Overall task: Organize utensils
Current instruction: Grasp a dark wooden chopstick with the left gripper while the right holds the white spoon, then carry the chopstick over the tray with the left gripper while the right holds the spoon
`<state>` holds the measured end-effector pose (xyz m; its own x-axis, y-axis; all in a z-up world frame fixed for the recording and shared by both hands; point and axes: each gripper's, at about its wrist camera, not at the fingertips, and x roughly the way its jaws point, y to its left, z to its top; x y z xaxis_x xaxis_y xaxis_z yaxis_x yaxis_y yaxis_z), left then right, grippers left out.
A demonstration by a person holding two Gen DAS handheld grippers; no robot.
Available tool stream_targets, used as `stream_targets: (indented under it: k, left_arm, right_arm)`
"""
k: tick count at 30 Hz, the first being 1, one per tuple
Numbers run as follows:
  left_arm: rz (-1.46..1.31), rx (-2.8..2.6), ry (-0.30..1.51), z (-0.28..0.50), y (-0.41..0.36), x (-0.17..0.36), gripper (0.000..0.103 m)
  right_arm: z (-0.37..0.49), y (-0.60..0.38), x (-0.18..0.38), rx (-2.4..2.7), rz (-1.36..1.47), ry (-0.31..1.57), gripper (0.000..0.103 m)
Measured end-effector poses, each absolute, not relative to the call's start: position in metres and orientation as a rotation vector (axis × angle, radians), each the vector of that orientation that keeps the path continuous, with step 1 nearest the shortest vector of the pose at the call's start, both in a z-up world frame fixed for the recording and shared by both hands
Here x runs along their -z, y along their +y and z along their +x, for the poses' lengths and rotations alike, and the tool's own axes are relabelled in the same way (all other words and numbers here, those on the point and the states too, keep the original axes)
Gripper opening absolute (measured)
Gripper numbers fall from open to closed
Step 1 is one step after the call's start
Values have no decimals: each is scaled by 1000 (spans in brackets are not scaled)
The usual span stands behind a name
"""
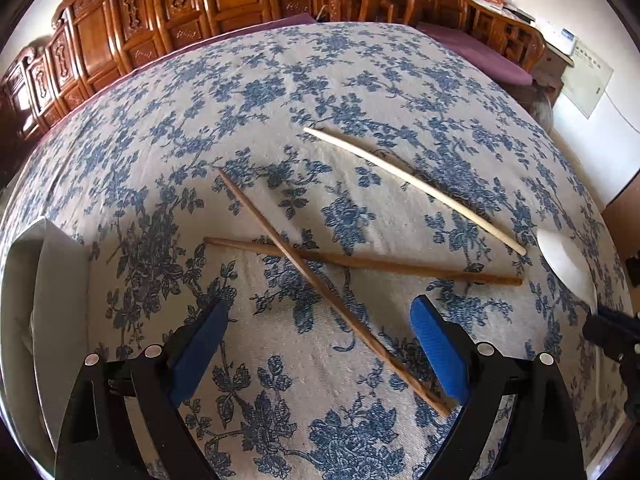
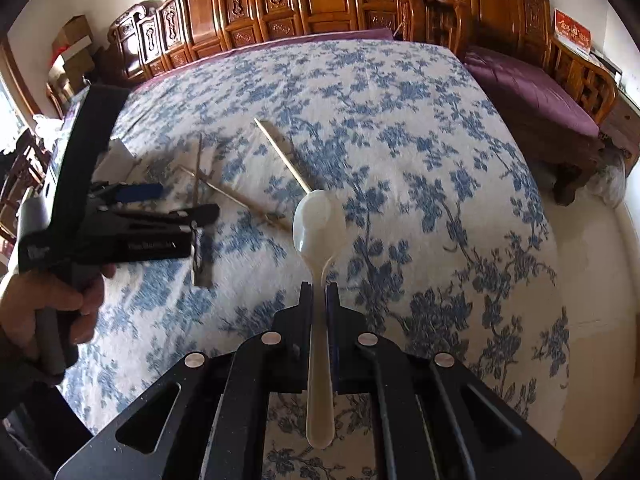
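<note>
hovering with jaws apart, the left claw [image 1: 316,344] straddles the nearer brown chopstick [image 1: 320,280], which runs diagonally between its pads, while the right claw [image 2: 320,292] is clamped on a white spoon [image 2: 318,224].

Each tool [image 1: 316,324] is black with blue finger pads [image 1: 438,350] and round silver screws
</note>
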<state>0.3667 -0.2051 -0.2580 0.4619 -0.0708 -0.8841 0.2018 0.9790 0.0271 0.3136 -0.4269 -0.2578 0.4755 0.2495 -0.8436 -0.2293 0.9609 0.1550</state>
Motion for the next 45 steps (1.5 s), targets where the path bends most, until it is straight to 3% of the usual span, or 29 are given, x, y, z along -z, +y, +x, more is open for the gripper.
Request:
stream_targets:
  k: [1, 6, 9, 11, 14, 17, 25, 45]
  left_arm:
    - [124, 162, 1081, 366, -202, 259, 89]
    - [111, 170, 1056, 358, -186, 258, 68]
    - [108, 168, 1039, 354, -179, 256, 52]
    - [90, 154, 1027, 350, -173, 255, 32]
    - [84, 154, 1022, 344, -165, 254, 15]
    - [76, 169, 1037, 338, -158, 253, 8]
    - [62, 206, 1058, 319, -143, 247, 4]
    - [20, 283, 929, 271, -99, 168, 4]
  right_arm:
    - [313, -428, 259, -293, 26, 1038, 9]
    - [311, -430, 257, -284, 28, 1033, 9]
    - [309, -429, 255, -285, 35, 1028, 9]
    - [307, -426, 254, -288, 43, 1031, 9]
    - [303, -421, 251, -284, 30, 1029, 9]
    - [298, -417, 247, -280, 23, 1027, 9]
    - [286, -401, 238, -278, 11, 1015, 9]
    - [271, -338, 194, -320, -29, 947, 9]
